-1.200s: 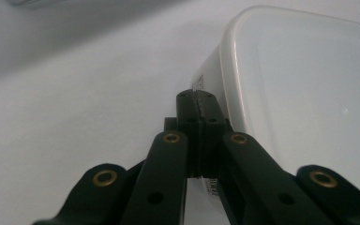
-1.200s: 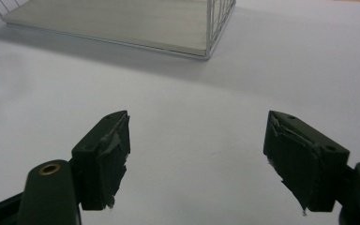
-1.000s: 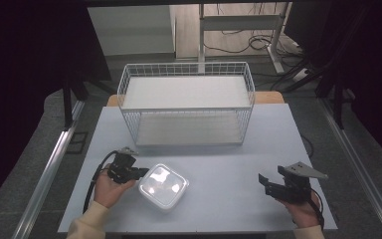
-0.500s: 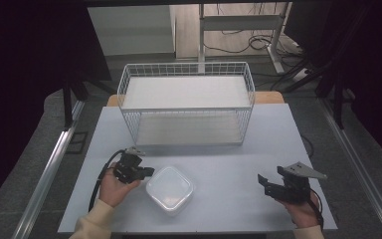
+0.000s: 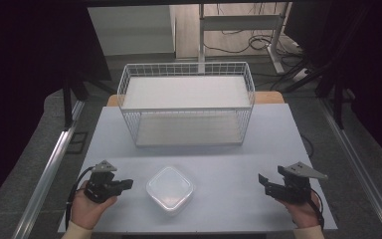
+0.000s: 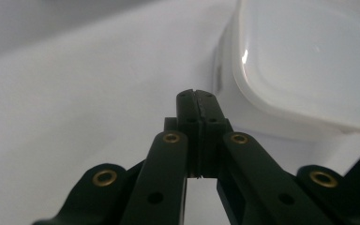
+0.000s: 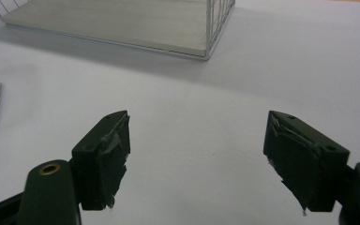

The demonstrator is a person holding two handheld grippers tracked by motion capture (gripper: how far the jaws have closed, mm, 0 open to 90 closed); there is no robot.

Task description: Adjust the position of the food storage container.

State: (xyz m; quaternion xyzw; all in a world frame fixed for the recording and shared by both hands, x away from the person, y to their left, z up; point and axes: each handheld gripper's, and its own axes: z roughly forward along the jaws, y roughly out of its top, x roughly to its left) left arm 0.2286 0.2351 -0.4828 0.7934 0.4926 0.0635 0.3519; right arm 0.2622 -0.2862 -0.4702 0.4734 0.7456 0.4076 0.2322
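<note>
Lidded container (image 5: 170, 189), a shallow square box of translucent white plastic with rounded corners and a smooth, glossy lid, lay flat on the pale table (image 5: 278, 129), near its front edge and between the two grippers, well apart from the white wire basket (image 5: 186, 107) behind it. It appeared empty, so was judged light and fairly stiff, though the lid looked slippery and the thin walls might flex under pressure; the best hold was judged to be across two opposite side walls beneath the lid's rim. The left gripper (image 6: 196, 96) lay just beside the container's left edge, jaws pressed together on nothing. The right gripper (image 7: 198, 154) rested well to the right, jaws spread wide and empty.
</note>
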